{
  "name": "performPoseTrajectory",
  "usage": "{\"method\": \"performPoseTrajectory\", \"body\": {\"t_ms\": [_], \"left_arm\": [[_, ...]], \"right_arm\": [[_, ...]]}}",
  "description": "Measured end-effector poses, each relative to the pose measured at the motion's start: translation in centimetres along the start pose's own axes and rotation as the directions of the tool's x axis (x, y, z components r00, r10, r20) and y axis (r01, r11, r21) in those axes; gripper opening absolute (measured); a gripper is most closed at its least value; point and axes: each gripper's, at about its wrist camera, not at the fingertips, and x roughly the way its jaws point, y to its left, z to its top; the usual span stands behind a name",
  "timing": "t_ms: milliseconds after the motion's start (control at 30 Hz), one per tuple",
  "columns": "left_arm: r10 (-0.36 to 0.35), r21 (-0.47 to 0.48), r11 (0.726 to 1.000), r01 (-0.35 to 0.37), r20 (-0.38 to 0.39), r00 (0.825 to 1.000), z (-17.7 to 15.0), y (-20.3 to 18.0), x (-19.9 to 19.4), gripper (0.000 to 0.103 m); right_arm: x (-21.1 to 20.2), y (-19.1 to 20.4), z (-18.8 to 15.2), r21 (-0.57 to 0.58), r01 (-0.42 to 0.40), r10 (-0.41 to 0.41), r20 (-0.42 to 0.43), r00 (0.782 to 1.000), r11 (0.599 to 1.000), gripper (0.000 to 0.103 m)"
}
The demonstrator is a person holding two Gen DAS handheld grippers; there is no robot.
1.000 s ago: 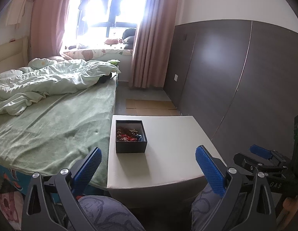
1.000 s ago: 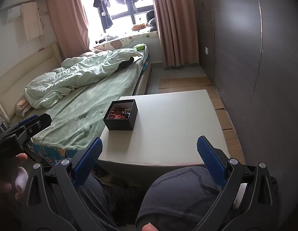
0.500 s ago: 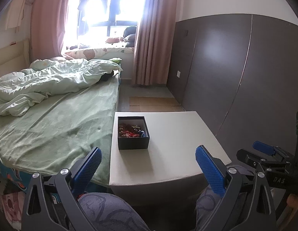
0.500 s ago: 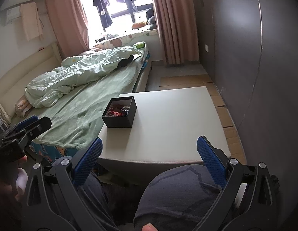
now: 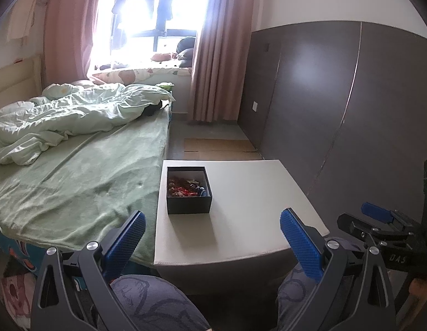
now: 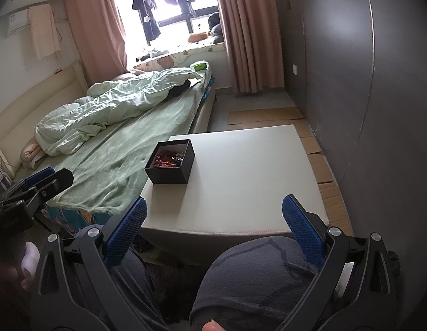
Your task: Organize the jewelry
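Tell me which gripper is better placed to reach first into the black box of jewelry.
Probably the left. The black box sits on the bed-side edge of the white table, nearly ahead of the left gripper. For the right gripper, open as well, the box lies off to its left.

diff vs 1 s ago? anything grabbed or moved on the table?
Nothing grabbed. The left gripper swung a little, so the black jewelry box and white table slid slightly right in its view; the right gripper barely shifted. Both are open and empty as before, held back over the person's knees. The box sits in the same spot near the table's bed-side edge, jewelry inside.
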Motion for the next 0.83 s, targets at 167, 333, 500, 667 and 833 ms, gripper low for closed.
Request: {"method": "performPoseTrajectory", "body": {"t_ms": [167,333,500,667,833], "left_arm": [[0.021,0.004,1.0,-0.021,0.015,1.0,0.05,-0.03,-0.41,0.095],[0.056,0.037,0.998,-0.058,0.039,0.998,-0.09,-0.46,-0.87,0.095],[0.042,0.039,0.998,-0.043,0.038,0.998,-0.07,-0.45,-1.01,0.095],[0.061,0.047,0.997,-0.063,0.037,0.997,-0.13,-0.7,-0.99,0.095],[0.05,0.043,0.998,-0.051,0.034,0.998,-0.23,-0.61,-0.83,0.095]], "right_arm": [[0.01,-0.04,-0.07,0.001,0.0,0.0,-0.002,1.0,1.0,0.098],[-0.04,-0.06,-0.02,0.001,0.0,0.0,-0.002,1.0,1.0,0.098],[-0.04,-0.06,-0.03,0.002,-0.001,0.001,-0.003,1.0,1.0,0.098],[-0.07,-0.04,-0.04,0.002,0.001,-0.001,-0.003,1.0,1.0,0.098],[0.13,0.08,-0.18,-0.001,0.003,-0.003,-0.008,1.0,1.0,0.098]]}}
